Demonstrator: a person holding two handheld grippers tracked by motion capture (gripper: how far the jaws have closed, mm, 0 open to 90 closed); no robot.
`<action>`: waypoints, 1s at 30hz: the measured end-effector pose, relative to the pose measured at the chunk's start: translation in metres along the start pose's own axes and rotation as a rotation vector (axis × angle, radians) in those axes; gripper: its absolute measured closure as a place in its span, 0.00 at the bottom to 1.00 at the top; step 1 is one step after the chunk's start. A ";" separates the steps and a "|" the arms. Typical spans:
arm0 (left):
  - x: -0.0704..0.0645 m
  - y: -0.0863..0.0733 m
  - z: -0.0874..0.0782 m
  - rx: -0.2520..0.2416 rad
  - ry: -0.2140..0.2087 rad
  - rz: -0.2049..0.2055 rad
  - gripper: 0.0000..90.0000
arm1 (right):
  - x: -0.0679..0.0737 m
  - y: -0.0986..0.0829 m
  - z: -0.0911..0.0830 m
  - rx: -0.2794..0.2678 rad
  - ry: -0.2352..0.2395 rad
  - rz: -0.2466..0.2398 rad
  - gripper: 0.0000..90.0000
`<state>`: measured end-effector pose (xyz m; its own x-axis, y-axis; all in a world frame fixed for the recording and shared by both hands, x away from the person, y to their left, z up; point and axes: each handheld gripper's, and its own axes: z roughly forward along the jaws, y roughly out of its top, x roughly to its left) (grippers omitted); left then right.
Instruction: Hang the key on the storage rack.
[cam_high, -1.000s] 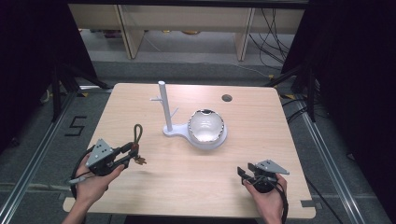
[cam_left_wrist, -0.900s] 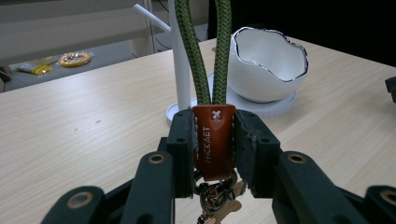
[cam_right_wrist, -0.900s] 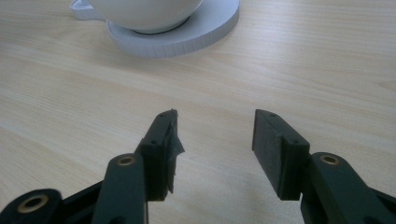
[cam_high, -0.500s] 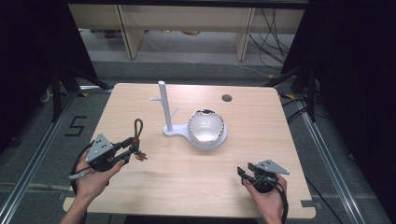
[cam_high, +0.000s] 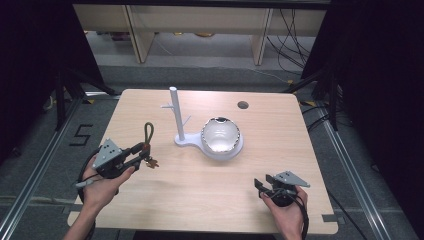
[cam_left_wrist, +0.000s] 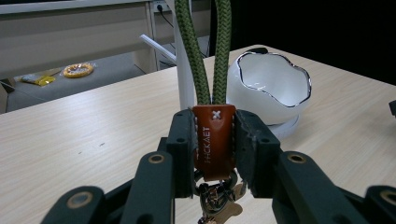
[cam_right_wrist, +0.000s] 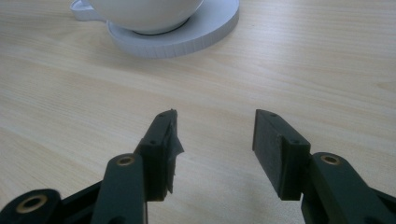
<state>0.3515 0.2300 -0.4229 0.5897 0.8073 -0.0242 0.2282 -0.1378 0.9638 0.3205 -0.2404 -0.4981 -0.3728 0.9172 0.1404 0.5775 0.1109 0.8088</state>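
Wooden table (cam_high: 200, 190): left claw (cam_left_wrist: 214, 140) clamped on keychain (cam_left_wrist: 214, 144) leather tab; right claw (cam_right_wrist: 215, 135) wide apart, empty.

White stand (cam_high: 176, 116) and bowl (cam_high: 220, 135) block mid-table; near side open.

Leather tab (cam_left_wrist: 214, 140) reads roughly "HCKAET"; floor marking (cam_high: 81, 135) reads "5".

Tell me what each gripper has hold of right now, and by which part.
The left gripper is shut on the green cord keychain, clamping its brown leather tab between the jaws. The right gripper is open and holds nothing.
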 end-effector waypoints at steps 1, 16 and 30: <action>0.000 0.001 0.000 0.009 0.006 0.004 0.75 | 0.000 0.000 0.000 -0.001 0.001 0.001 0.57; 0.002 0.009 0.006 -0.005 0.002 0.001 0.75 | -0.001 0.000 0.000 -0.006 -0.016 -0.014 0.56; 0.004 0.020 0.013 -0.018 0.001 0.000 0.75 | -0.001 0.000 0.001 -0.007 -0.016 -0.016 0.55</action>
<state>0.3685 0.2228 -0.4074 0.5887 0.8080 -0.0237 0.2138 -0.1274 0.9685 0.3218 -0.2413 -0.4985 -0.3701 0.9214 0.1186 0.5663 0.1226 0.8150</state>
